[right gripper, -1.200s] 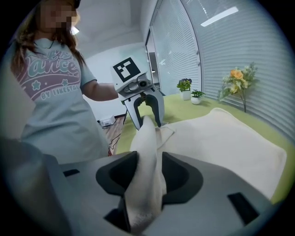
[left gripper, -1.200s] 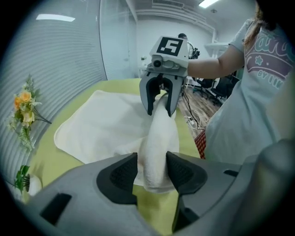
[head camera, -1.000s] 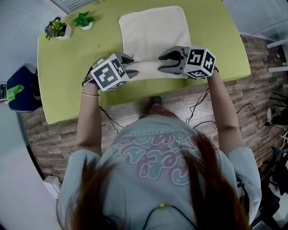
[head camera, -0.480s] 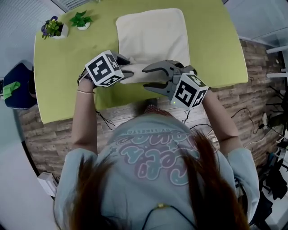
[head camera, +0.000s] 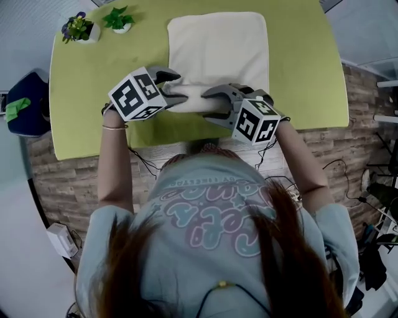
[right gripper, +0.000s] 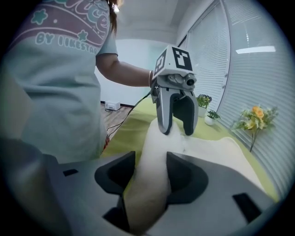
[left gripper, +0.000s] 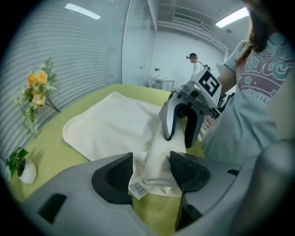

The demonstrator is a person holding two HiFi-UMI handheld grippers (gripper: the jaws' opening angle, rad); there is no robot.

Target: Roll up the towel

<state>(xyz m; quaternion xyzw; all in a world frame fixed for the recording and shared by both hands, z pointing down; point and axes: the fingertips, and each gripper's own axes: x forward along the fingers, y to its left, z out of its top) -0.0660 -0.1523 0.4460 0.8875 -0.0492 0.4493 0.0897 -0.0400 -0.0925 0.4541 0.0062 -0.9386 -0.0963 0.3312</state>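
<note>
The near edge of the towel [head camera: 217, 46] is wound into a short roll at the bench's [head camera: 93, 93] front. The left gripper [head camera: 181, 89] has just been opening, fingers slack around one end. The right gripper [head camera: 205, 104], loosening too, hugs the other. Most of the towel lies flat, so there's plenty left to roll.

Lime-green table [head camera: 87, 112] on wood-plank floor [head camera: 68, 186] — slatted blinds [left gripper: 83, 60], bright ceiling strip lights [left gripper: 83, 11].
</note>
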